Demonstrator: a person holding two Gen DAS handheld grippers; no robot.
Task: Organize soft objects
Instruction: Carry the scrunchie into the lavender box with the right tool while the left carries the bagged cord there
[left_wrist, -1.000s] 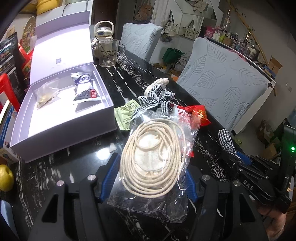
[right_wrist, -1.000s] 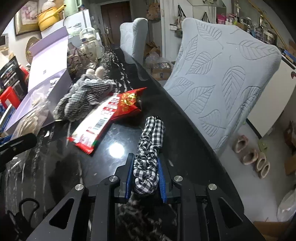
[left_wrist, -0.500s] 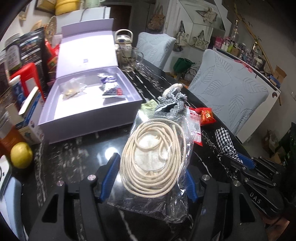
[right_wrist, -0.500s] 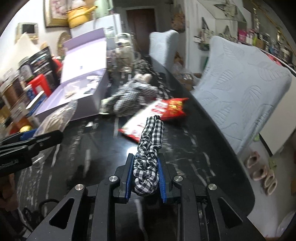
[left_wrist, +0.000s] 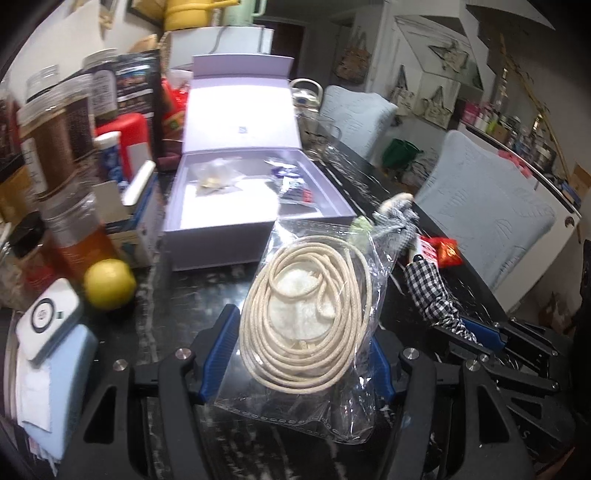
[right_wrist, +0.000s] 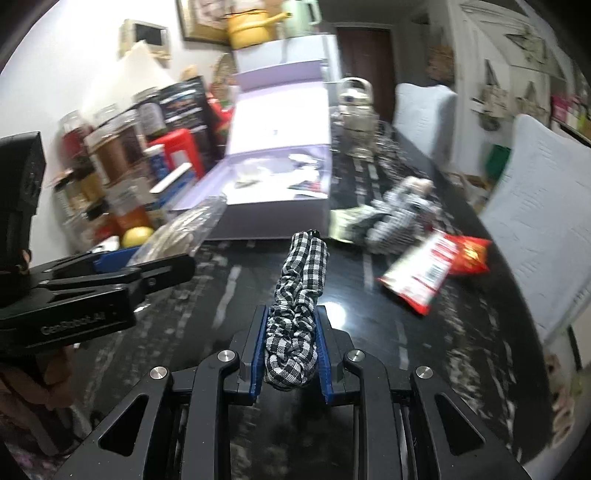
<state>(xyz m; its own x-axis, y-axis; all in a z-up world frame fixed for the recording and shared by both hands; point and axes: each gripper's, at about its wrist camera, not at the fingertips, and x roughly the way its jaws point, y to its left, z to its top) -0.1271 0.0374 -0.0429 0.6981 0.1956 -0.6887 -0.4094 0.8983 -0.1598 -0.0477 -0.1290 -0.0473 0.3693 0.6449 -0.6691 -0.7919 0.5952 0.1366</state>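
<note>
My left gripper (left_wrist: 299, 354) is shut on a clear plastic bag (left_wrist: 314, 306) that holds a coil of cream cord, lifted above the black marble table (left_wrist: 184, 295). My right gripper (right_wrist: 291, 350) is shut on a black-and-white checked fabric band (right_wrist: 297, 314), which sticks out forward. Straight ahead stands an open lavender box (left_wrist: 258, 225) with small packets inside. To its right lie a heap of checked fabric (right_wrist: 399, 210), a green packet (left_wrist: 360, 225) and a red snack packet (right_wrist: 436, 269). In the right wrist view the left gripper (right_wrist: 110, 277) shows at the left.
Jars and cartons (left_wrist: 62, 147) crowd the table's left side. A lemon (left_wrist: 109, 282) and a white device (left_wrist: 48, 325) lie near the front left. A glass mug (left_wrist: 325, 140) stands behind the box. Two covered chairs (left_wrist: 487, 214) line the right edge.
Both grippers have swung left and risen a little, so the lavender box now lies straight ahead. Jars and the lemon have come into view. Both grips are unchanged.
</note>
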